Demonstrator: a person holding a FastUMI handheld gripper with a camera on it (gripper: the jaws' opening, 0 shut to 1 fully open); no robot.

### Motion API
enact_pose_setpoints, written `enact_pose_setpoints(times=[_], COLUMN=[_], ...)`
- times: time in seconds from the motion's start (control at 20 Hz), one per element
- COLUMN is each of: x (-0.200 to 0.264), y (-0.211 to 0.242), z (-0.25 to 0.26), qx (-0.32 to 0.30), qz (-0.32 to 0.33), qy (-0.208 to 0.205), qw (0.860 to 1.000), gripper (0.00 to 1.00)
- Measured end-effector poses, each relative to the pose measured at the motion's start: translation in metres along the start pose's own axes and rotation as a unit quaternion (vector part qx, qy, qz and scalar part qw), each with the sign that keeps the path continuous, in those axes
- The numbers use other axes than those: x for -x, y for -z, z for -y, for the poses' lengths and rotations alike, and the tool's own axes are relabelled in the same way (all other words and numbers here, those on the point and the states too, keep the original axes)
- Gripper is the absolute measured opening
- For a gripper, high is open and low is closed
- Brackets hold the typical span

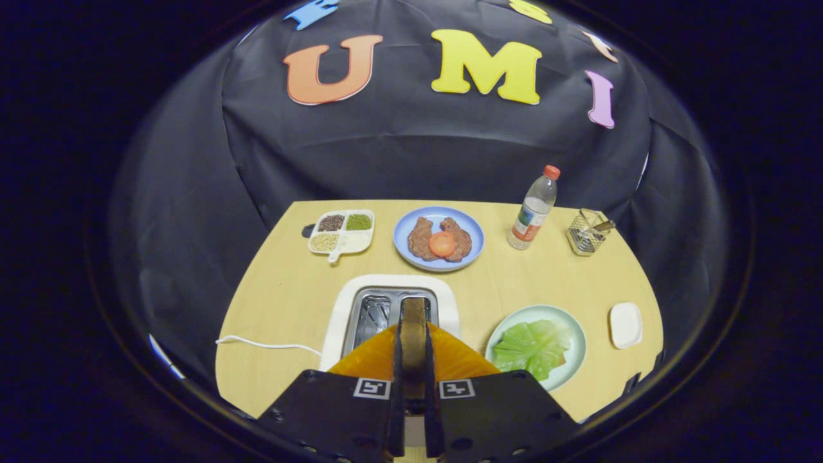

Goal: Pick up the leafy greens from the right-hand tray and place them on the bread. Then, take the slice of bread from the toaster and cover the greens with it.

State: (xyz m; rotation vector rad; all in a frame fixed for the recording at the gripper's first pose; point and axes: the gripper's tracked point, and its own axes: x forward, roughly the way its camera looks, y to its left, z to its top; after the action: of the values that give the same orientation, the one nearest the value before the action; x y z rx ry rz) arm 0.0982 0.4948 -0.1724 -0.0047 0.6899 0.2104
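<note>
We look along the gripper (413, 334) from just behind it, its two orange fingers (370, 360) rising from the bottom centre of the frame and drawn close together, clamped on a slice of bread (413, 321) that stands on edge between them. The slice sits over the right slot of a white toaster (341, 315), which lies just ahead of the fingers at lower centre on a pale wooden table (283, 289); we cannot tell whether the bread is still partly inside the slot. A white cord (267, 344) trails from the toaster toward the lower left. At lower right, just beside the fingers, a pale green plate (575, 334) holds the leafy greens (533, 347), lying flat on what looks like a slice of bread peeking out at their right edge. Further right sits a small white dish (625, 325). Beyond the toaster, in the middle of the frame, a blue plate (404, 231) carries two brown patties (421, 239) with a tomato slice (442, 244) on top. To its left is a divided white tray (360, 243) of grains and beans. To its right stand a clear bottle (533, 209) with a red cap and a small wire basket (585, 233).
</note>
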Motion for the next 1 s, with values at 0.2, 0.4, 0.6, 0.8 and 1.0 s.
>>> enact_pose_setpoints(times=[0.2, 0.4, 0.6, 0.8, 1.0], x=[0.031, 0.061, 0.076, 0.063, 0.029], y=[-0.025, -0.047, -0.064, -0.055, -0.025], z=[0.003, 0.018, 0.058, 0.092, 0.121], qx=[-0.011, -0.017, -0.028, -0.043, -0.047], qz=[0.025, 0.05, 0.066, 0.043, 0.013], qy=[-0.03, -0.063, -0.068, -0.086, -0.097], qw=[0.999, 0.997, 0.995, 0.994, 0.994], gripper=[0.13, 0.13, 0.12, 0.12, 0.13])
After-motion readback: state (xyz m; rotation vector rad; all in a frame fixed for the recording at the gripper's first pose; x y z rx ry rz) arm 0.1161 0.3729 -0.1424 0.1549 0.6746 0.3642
